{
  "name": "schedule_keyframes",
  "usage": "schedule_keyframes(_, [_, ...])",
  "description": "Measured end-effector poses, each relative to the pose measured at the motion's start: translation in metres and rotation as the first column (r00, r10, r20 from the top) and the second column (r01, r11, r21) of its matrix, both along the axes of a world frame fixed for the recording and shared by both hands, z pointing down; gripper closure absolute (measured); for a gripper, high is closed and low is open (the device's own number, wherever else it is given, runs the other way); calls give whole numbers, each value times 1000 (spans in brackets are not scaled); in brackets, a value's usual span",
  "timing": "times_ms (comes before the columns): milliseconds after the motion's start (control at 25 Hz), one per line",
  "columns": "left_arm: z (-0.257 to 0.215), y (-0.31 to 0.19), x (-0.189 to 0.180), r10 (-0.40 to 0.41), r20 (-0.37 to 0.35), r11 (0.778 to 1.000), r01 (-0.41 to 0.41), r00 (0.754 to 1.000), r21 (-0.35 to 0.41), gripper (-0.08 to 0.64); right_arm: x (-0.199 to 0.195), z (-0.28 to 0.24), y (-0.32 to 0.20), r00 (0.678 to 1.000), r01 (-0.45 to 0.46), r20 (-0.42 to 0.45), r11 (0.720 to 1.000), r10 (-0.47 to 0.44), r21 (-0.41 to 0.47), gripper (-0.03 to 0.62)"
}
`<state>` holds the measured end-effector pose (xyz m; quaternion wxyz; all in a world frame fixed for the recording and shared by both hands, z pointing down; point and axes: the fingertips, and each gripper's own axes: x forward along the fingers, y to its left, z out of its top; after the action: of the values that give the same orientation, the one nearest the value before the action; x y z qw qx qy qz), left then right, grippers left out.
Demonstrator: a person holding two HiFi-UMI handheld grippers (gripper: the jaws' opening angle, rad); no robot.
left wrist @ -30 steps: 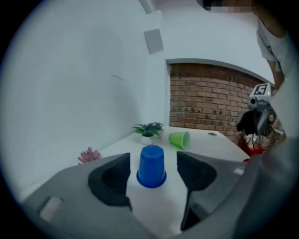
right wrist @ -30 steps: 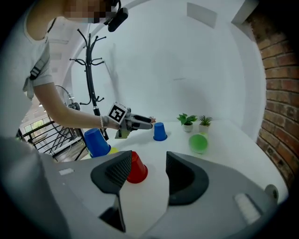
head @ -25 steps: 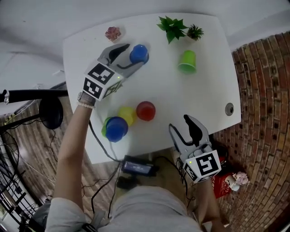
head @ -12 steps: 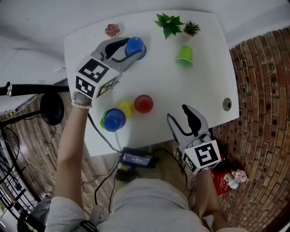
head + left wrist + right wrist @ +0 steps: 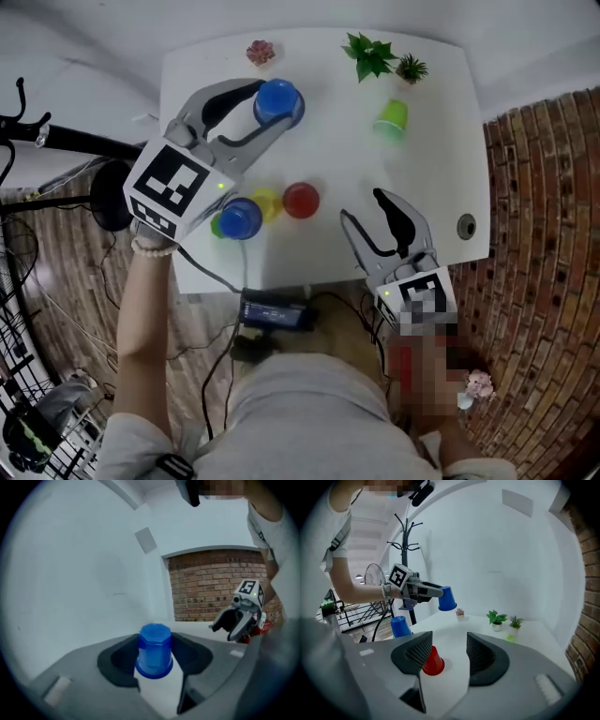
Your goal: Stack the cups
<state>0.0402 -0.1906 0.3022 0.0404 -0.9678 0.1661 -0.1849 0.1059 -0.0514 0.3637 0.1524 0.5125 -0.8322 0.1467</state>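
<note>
L gripper (image 5: 271, 105) was clamped on an upside-down blue cup (image 5: 279, 99). Its jaws had just been closing, and the pads pressed both sides of the cup. The R gripper view showed that cup held in the air, clear of the white bench (image 5: 347, 155), over its far-left part.

R gripper (image 5: 362, 206) hung over the near edge w/ jaws apart and nothing gripped. In its own view a red cup (image 5: 433, 662) stood upside down on the bench just past the left jaw, not touched.

A 2nd blue cup (image 5: 241, 217) stood upside down by the near-left edge, w/ a green edge (image 5: 217, 226) showing at its left. Whether that was a cup under it couldn't be told. A yellow cup (image 5: 266, 202) sat just beside it, and the red cup was next to the yellow.

A green cup (image 5: 392, 117) sat alone on the far-right part, near two small plants (image 5: 370, 54). A pink succulent (image 5: 261, 52) stood at the far-left edge. A black adapter (image 5: 275, 311) w/ cables lay on the floor (image 5: 216, 356) below the near edge. A brick wall (image 5: 544, 234) stood to the right.
</note>
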Motion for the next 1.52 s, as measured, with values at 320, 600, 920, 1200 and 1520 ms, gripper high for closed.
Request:
schedule_keyframes(320, [-40, 31, -24, -233, -26, 972, 234, 972, 21, 350, -14, -24, -9, 990, 139, -15, 988, -139, 71, 376])
schedule_keyframes(600, [-60, 68, -30, -449, -45, 889, 451, 893, 74, 348, -6, -26, -7, 977, 214, -9, 974, -214, 74, 376])
schedule_keyframes(920, [-37, 108, -16, -510, -41, 860, 511, 859, 16, 348, -31, -37, 2, 910, 413, -97, 902, -403, 126, 344])
schedule_keyframes(1200, [-24, 124, -17, -518, -42, 854, 515, 854, -67, 348, -71, -32, 3, 871, 490, -53, 858, -488, 157, 322])
schedule_keyframes(1520, [-11, 133, -17, -485, -44, 871, 478, 873, -117, 345, -92, -29, 0, 852, 519, -35, 834, -522, 190, 342])
